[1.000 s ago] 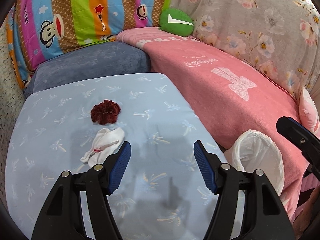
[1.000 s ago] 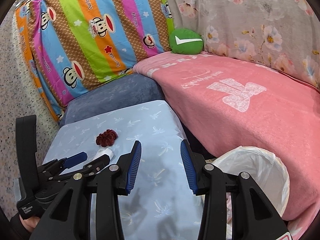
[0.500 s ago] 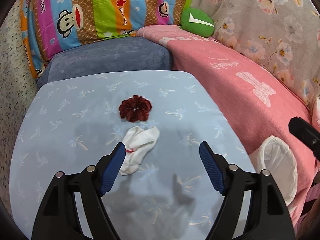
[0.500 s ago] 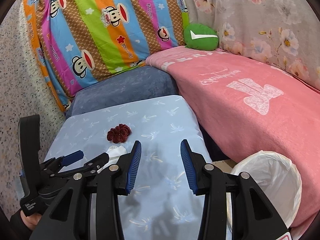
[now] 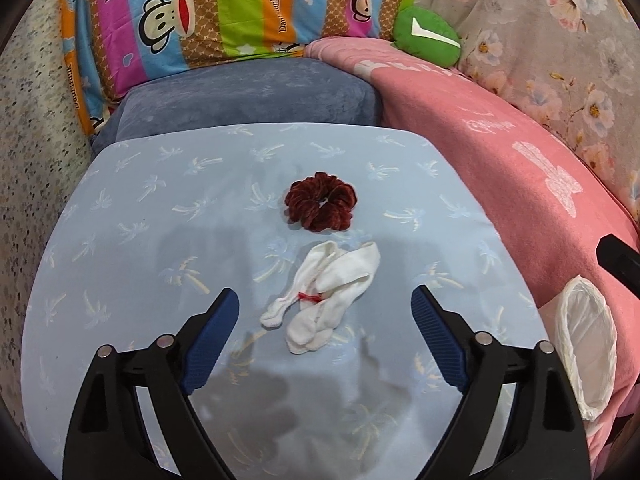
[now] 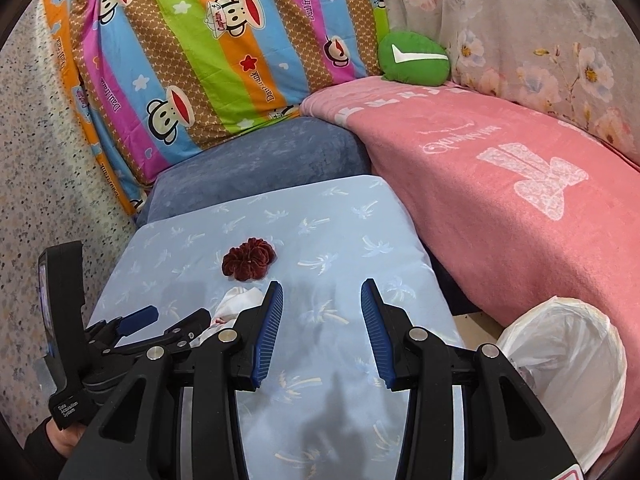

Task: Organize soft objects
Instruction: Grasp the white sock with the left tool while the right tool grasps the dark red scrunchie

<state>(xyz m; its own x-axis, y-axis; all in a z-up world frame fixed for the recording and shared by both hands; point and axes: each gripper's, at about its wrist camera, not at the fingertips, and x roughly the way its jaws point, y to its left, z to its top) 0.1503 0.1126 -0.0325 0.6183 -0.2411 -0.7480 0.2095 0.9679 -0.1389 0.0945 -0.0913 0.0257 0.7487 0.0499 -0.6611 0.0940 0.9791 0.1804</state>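
Observation:
A pair of white socks [image 5: 328, 288] tied with a red band lies on the light blue palm-print table [image 5: 140, 240]. Just beyond them rests a dark red velvet scrunchie [image 5: 321, 201]. My left gripper [image 5: 325, 304] is open, its blue pads standing either side of the socks' near end, above them. In the right wrist view the scrunchie [image 6: 249, 258] shows clearly, while the socks [image 6: 236, 302] are partly hidden behind the left gripper [image 6: 168, 320]. My right gripper [image 6: 322, 300] hangs open over bare table, to the right of both items.
A bin lined with a white bag [image 6: 560, 364] stands beside the table at the right, also the bin [image 5: 588, 352] in the left view. A pink blanket [image 6: 500, 184], a blue cushion [image 5: 248, 96], a striped monkey-print pillow [image 5: 224, 8] and a green plush [image 6: 414, 60] lie behind.
The left gripper has swung left and moved forward, so the socks now lie centred between its open fingers instead of beside the left finger. The right gripper's view drifted slightly the same way.

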